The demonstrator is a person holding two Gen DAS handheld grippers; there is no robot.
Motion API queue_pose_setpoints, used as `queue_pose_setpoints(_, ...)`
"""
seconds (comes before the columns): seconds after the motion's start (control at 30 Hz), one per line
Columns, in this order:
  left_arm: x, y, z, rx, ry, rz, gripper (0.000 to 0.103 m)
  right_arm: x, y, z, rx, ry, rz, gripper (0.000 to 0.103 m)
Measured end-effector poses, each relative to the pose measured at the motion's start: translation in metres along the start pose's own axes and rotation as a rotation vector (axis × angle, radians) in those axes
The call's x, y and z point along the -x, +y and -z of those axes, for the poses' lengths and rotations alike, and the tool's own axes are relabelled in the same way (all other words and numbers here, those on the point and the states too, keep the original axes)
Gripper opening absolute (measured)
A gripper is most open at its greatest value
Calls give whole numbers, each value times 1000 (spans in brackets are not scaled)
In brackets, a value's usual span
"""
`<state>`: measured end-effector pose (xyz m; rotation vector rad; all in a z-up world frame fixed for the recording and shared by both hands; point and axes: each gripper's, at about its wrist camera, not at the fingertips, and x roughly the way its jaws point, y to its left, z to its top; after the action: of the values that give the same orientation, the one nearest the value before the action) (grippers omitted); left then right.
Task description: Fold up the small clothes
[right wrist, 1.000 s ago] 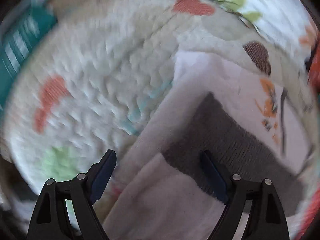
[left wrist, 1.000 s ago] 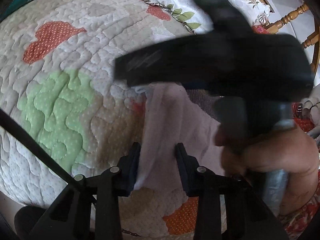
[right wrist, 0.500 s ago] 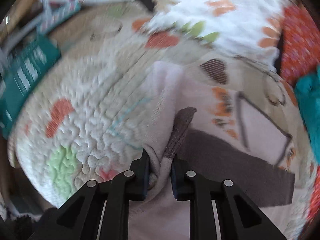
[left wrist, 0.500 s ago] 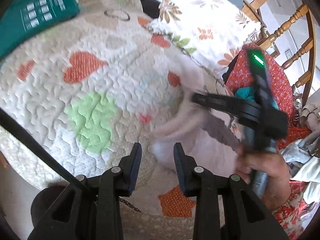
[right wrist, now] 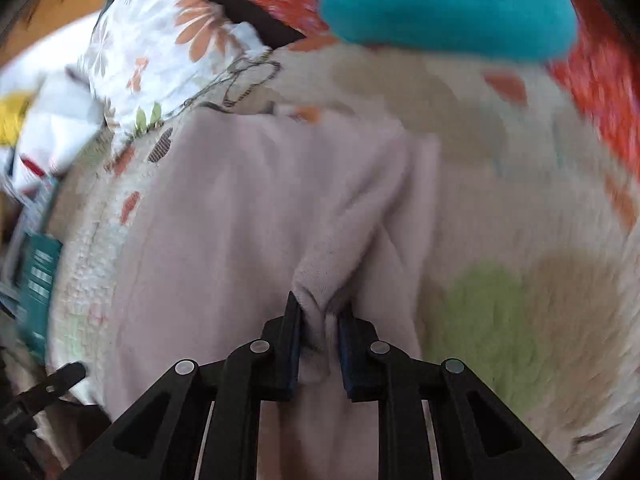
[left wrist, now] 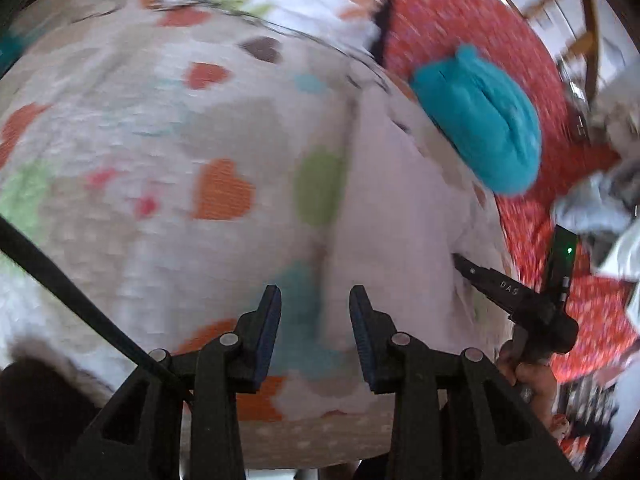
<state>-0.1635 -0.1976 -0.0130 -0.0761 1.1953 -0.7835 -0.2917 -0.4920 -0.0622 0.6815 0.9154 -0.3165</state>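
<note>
We judge the fold only begun: our right gripper (right wrist: 319, 312) has its jaws pinched on a bunched ridge of the pale pink garment (right wrist: 248, 216) lying on the quilted bed (left wrist: 132, 128), while our left gripper (left wrist: 315, 312) hangs part-open, empty, with flattening left.

This is a bedroom in a home. The work surface is a bed covered by a white quilt (left wrist: 160, 128) stitched with coloured hearts, with a flower-print pillow (right wrist: 160, 52) at its head. A red patterned cloth (left wrist: 460, 40) and a teal fleece garment (left wrist: 484, 120) lie on it, and a turned wooden chair (left wrist: 576, 12) stands beyond.
</note>
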Motion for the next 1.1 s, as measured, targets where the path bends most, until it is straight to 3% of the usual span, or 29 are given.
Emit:
queue_pose_setpoints(0.1,-14,-26,3,-63,30,-22,36,19,-20,-1,-61,-41,-60,24)
queue_pose_setpoints(0.33,-24,-53,3,-146,30,-64,43,32,-25,-6,-66,-82,-76,44)
queue_pose_setpoints(0.53,-16,-72,-9,-233,-37,-81,46,20,-20,-39,-32,-147,36,47)
queue_pose_setpoints(0.6,-20,-78,-17,-267,-66,-95,49,-2,-20,-60,-18,-121,114,52)
queue_pose_setpoints(0.63,-26,-80,-21,-276,-72,-111,50,-9,-22,-65,-17,-109,122,51)
queue_pose_setpoints(0.7,-39,-81,-26,-286,-56,-137,50,-30,-23,-77,-12,-42,72,9)
queue_pose_setpoints(0.73,-48,-79,-27,-291,-36,-144,50,-37,-21,-83,-4,-11,54,9)
queue_pose_setpoints(0.83,-68,-76,-21,-306,-3,-163,51,-34,-8,-108,71,-50,66,9)
queue_pose_setpoints(0.97,-82,-82,-9,-348,-21,-203,59,-45,-9,-137,66,-63,97,9)
queue_pose_setpoints(1.1,-85,-87,-4,-391,-18,-226,65,-72,-12,-120,126,7,215,19)
